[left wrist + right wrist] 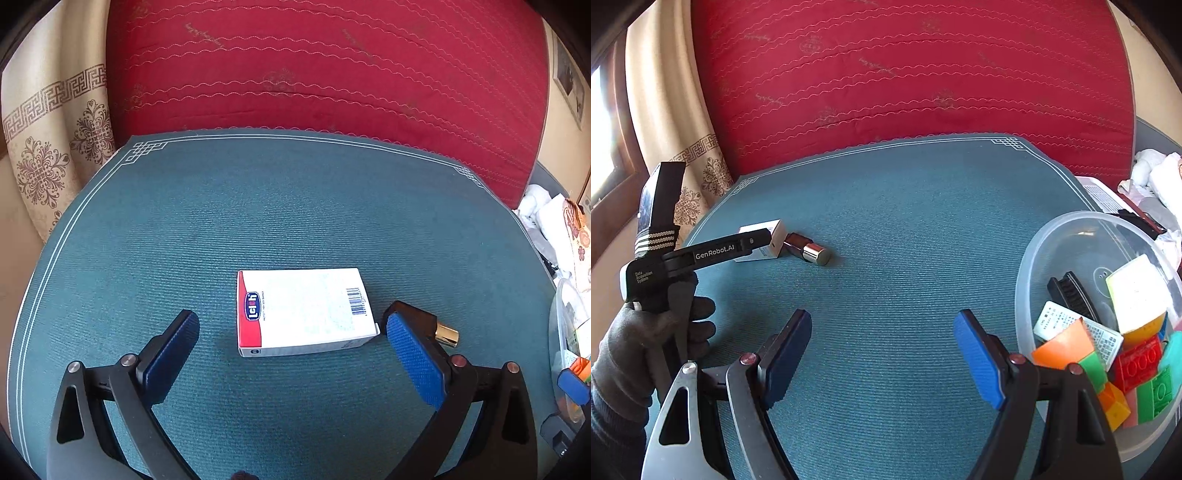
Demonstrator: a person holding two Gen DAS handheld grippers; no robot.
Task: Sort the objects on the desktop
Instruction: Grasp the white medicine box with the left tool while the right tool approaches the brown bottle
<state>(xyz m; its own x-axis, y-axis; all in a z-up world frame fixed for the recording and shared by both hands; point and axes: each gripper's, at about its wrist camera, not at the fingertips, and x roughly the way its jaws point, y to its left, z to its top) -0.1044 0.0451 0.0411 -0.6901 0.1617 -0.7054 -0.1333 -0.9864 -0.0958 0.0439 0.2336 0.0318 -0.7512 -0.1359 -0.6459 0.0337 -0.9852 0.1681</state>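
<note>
Left wrist view: the left gripper is being held wide open, nothing gripped, jaws framing the box, which is lying flat on the mat just ahead. No pad is touching it. A bottle with a gold cap is lying just beside the box, partly hidden behind the right-hand finger.

In the right wrist view, the right gripper is also being held open and empty over bare mat. The left gripper is being seen there from the side, carried by a gloved hand and reaching over the box.

A clear bowl is sitting at the right, already loaded with a brush, cards, colored blocks and cube-like pieces.

Progress is being judged as mostly done: many items are binned, while the box and bottle are being left on the mat. The box is likely the next pick.
</note>
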